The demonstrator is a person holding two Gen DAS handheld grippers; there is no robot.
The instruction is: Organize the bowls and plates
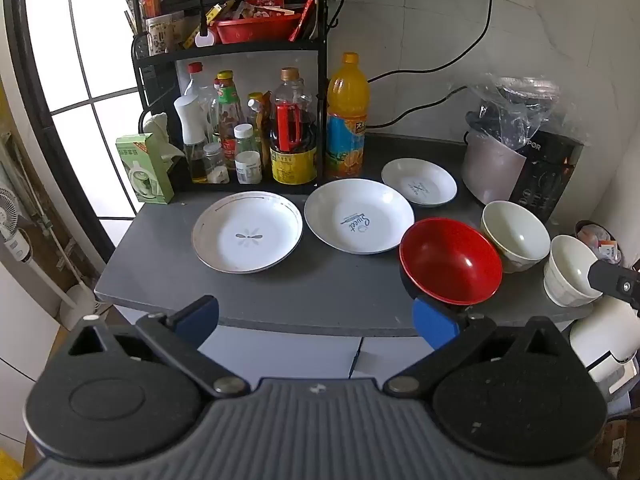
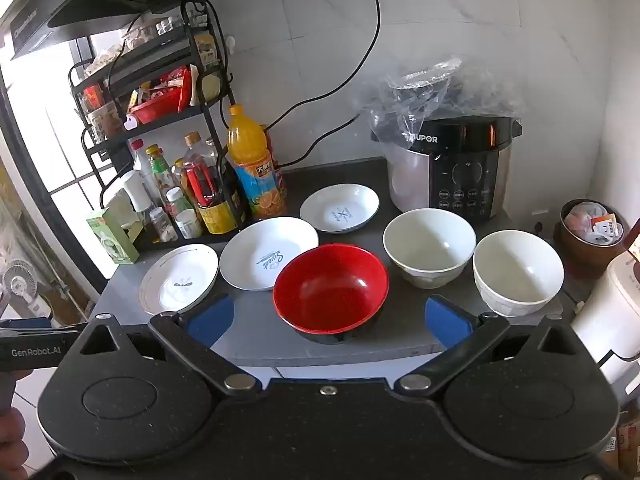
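On the grey counter (image 1: 320, 292) lie three white plates: a rimmed one (image 1: 247, 232) on the left, a "Sweet" one (image 1: 359, 216) in the middle, a smaller one (image 1: 419, 183) behind. A red bowl (image 1: 451, 261) and two white bowls (image 1: 516, 236) (image 1: 570, 270) stand to the right. The same plates (image 2: 179, 279) (image 2: 269, 253) (image 2: 339, 208) and bowls (image 2: 331, 286) (image 2: 429, 247) (image 2: 518, 272) show in the right wrist view. My left gripper (image 1: 316, 320) is open and empty before the counter edge. My right gripper (image 2: 328, 320) is open and empty, just short of the red bowl.
A black rack (image 1: 228, 52) with bottles (image 1: 292, 128) and an orange juice bottle (image 1: 347, 120) stand at the back left. A rice cooker (image 2: 460, 172) under a plastic bag stands at the back right. A brown pot (image 2: 590, 232) and a white appliance (image 2: 612, 312) are at the right.
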